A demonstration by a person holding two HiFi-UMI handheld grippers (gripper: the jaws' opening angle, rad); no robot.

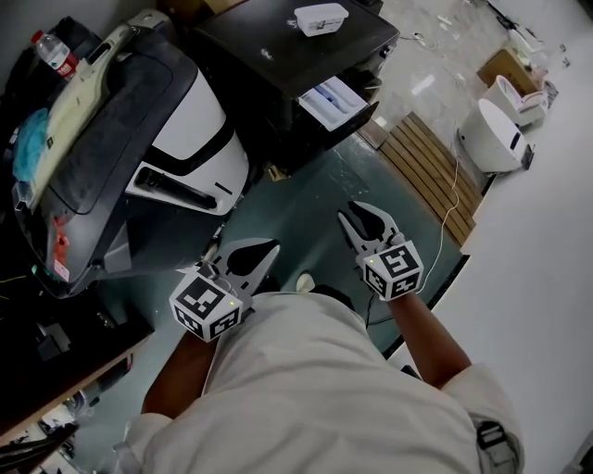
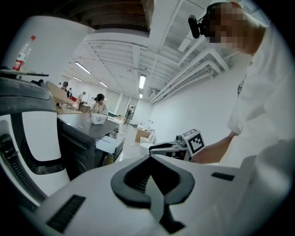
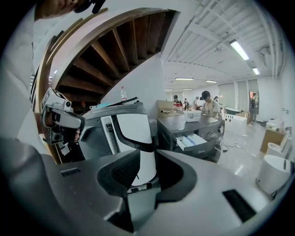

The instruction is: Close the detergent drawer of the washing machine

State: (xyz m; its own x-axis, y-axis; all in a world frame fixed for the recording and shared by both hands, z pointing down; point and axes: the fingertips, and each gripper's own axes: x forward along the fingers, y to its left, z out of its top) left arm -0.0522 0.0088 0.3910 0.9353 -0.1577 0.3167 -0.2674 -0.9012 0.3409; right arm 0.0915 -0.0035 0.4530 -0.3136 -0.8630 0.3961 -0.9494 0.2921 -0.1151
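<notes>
The dark washing machine [image 1: 278, 56] stands at the far side of the floor, and its white detergent drawer [image 1: 334, 100] is pulled out of the front. The same drawer [image 3: 191, 140] shows in the right gripper view, well beyond the jaws, and the drawer [image 2: 109, 144] also shows in the left gripper view. My left gripper [image 1: 271, 250] is shut with nothing in it. My right gripper [image 1: 363, 215] is open and empty. Both are in mid-air over the green floor, well short of the machine. A white box [image 1: 321, 18] sits on the machine's top.
A big white and black appliance [image 1: 139, 139] with a plastic bottle [image 1: 56, 54] on it fills the left. To the right lie a wooden slat platform [image 1: 431, 171] and a white tub [image 1: 493, 137]. A dark bench [image 1: 56, 352] edges the near left. People work in the background.
</notes>
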